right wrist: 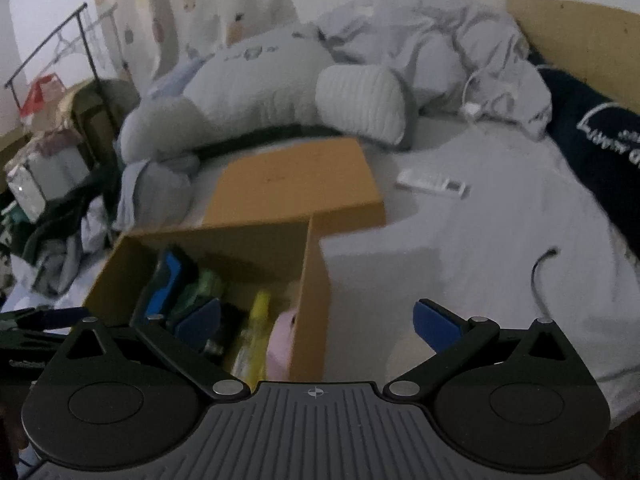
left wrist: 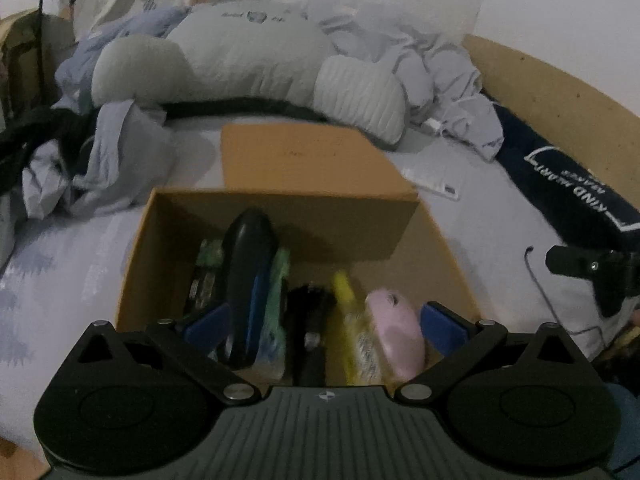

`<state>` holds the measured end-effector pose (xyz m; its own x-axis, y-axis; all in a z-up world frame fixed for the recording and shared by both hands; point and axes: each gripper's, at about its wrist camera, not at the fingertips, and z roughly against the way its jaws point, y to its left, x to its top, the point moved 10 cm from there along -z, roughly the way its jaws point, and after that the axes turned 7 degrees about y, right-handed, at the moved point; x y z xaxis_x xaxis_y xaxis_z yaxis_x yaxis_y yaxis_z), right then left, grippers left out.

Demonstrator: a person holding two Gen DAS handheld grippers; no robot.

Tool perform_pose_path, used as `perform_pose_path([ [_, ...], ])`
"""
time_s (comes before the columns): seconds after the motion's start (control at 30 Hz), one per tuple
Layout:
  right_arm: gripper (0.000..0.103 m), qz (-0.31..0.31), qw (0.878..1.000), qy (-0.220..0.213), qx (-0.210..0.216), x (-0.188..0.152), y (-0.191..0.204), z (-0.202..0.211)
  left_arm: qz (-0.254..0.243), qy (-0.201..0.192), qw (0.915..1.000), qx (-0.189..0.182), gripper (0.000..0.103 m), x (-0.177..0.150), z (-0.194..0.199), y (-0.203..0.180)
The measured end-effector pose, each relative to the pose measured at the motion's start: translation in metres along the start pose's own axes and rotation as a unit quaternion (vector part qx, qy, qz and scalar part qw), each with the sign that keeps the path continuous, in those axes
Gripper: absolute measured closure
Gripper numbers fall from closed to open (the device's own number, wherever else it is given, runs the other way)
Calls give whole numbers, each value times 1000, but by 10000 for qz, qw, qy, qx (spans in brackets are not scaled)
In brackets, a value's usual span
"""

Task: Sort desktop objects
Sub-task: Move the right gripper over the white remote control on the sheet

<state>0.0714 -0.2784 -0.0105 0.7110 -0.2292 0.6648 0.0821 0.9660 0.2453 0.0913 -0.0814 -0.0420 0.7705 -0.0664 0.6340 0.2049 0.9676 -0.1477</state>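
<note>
Matt cardboard box [left wrist: 280, 160], glossy plastic mouse [left wrist: 396, 332], crumpled cloth bedding [left wrist: 440, 68].

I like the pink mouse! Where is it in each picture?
Left wrist view: pink mouse low in the middle, inside the cardboard box, right of the yellow packet.
Right wrist view: pink mouse lower middle, against the box's right wall.
Shared landmark: the yellow packet.
</note>
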Motion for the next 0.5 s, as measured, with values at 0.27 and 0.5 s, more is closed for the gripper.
perform_pose_path([
  [0.27, 0, 37, 9994, -332, -42, 58, -29, 21, -14, -147, 9998, -164, 0, 42, 0, -18],
  [0.5, 0, 306, 9976, -605, -165, 103, -47, 36, -180, -310, 9990, -285, 0, 79, -3, -43],
])
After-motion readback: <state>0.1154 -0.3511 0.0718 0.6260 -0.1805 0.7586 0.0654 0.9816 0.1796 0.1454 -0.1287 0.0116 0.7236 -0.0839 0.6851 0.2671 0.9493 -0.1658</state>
